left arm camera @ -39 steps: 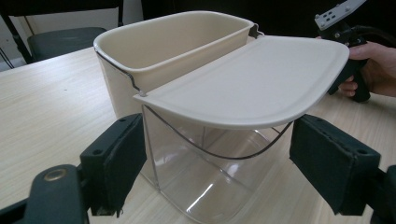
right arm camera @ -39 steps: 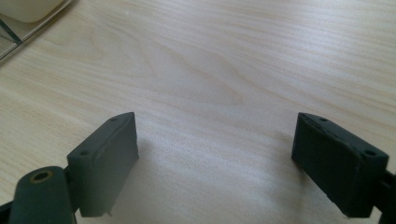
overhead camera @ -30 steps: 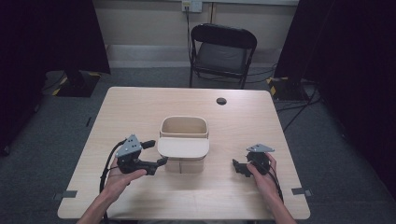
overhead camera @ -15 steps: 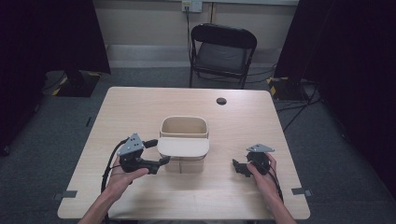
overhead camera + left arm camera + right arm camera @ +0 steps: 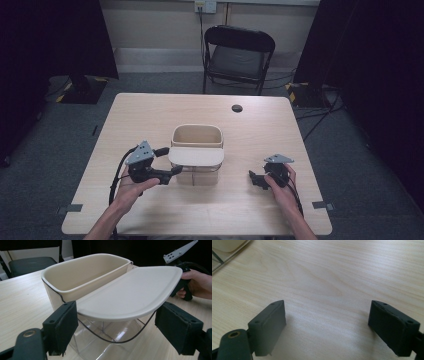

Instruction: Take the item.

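A: The left tool (image 5: pixel 169 161), how does it stand?
B: Jaws spread wide, one on each side of the cream lid (image 5: pixel 130 293), not pressing it as far as I can tell.
A: And the lid itself?
B: It rests across the near half of the clear bin (image 5: pixel 196 172); the cream insert (image 5: pixel 197 136) sits open behind it, in the middle of the desk (image 5: pixel 150 115).
A: The right tool (image 5: pixel 254 179)?
B: Also parted, holding nothing, over bare wood well to the right of the bin.
A: Anything else?
B: A small dark disc (image 5: pixel 237 108) lies near the far edge, and a folding chair (image 5: pixel 239 56) stands beyond the desk.
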Tool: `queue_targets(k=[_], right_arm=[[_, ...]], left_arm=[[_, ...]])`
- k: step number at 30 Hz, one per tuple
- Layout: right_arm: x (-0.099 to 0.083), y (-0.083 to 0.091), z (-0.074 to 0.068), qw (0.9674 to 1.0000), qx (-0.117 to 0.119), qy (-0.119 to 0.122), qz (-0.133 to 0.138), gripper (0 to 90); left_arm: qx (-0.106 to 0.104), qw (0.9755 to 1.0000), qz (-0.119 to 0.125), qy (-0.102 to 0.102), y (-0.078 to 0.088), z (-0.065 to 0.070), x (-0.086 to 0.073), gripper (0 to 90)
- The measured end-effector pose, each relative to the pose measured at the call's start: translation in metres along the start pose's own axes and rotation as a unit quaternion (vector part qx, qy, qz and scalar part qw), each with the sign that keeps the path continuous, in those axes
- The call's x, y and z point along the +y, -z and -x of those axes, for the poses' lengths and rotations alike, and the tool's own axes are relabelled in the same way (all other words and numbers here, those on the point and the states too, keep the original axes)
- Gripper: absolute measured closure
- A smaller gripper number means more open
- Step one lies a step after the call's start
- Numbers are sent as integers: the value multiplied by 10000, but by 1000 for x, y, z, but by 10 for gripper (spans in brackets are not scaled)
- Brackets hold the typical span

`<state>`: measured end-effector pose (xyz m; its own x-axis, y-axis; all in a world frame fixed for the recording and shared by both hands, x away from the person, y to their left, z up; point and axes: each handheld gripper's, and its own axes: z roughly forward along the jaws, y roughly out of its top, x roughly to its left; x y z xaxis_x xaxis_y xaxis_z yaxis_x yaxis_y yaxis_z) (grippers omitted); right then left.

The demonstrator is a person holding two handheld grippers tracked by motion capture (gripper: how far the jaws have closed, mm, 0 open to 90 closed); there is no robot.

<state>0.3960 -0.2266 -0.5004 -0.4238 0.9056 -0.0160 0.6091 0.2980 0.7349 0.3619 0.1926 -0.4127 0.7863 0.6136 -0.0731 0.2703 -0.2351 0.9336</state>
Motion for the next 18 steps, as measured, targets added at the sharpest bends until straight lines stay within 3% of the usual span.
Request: queue_targets(k=[18], right_arm=[[0,0,0,10000,0,0,0,139]], left_arm=[[15,10000,7,-7,-2,-2,3,176]])
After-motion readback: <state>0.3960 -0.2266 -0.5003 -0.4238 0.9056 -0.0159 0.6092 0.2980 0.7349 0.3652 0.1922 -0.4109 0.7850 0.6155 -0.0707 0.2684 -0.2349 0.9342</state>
